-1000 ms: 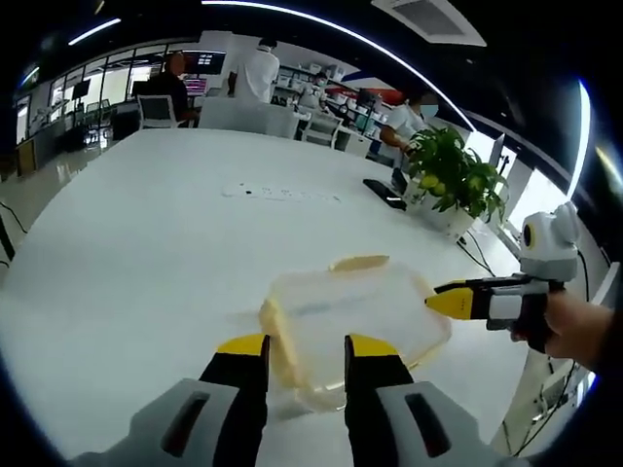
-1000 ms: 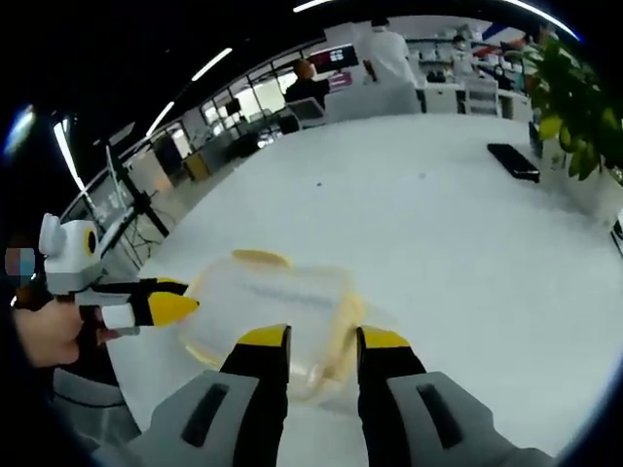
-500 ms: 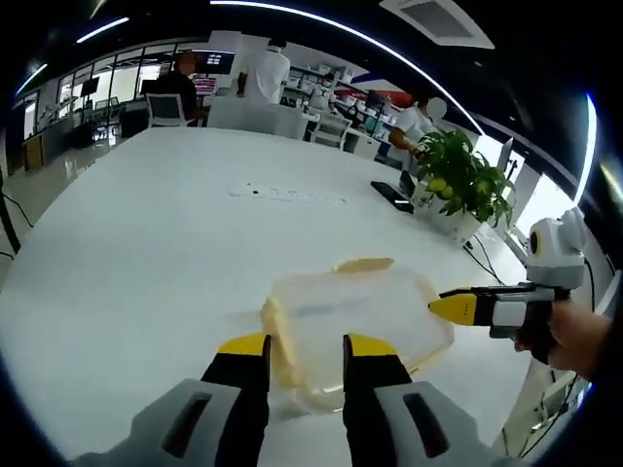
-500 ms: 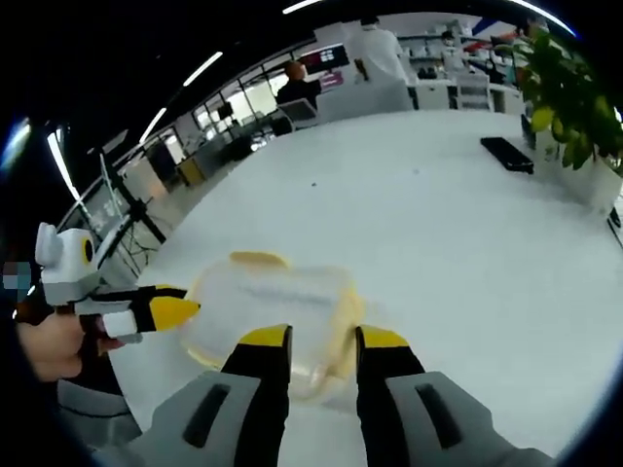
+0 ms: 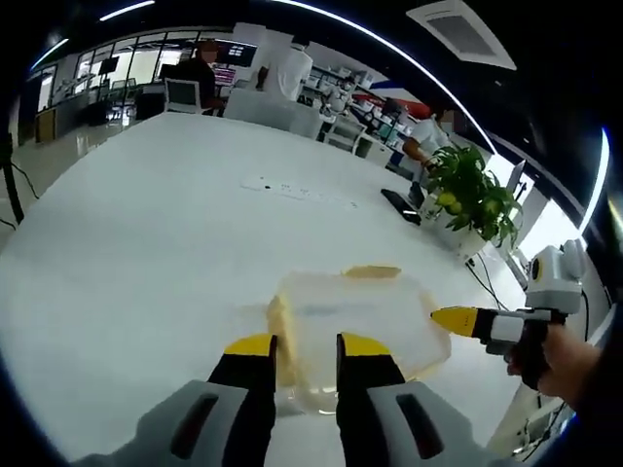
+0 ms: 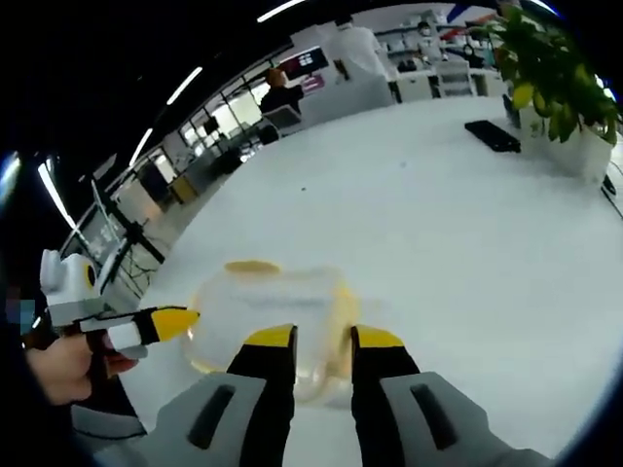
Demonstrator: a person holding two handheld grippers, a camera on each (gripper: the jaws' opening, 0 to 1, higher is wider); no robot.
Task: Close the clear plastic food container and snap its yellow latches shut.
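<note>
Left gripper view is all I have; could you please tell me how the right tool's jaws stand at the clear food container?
Observer: In the right gripper view the right tool has its jaws apart, and a yellow latch of the clear food container lies just beyond the gap.
Operator: Thank you. Does anything stand beyond the left tool on that side?
Observer: Yes, a tripod stands on the floor past the edge of the white table.
</note>
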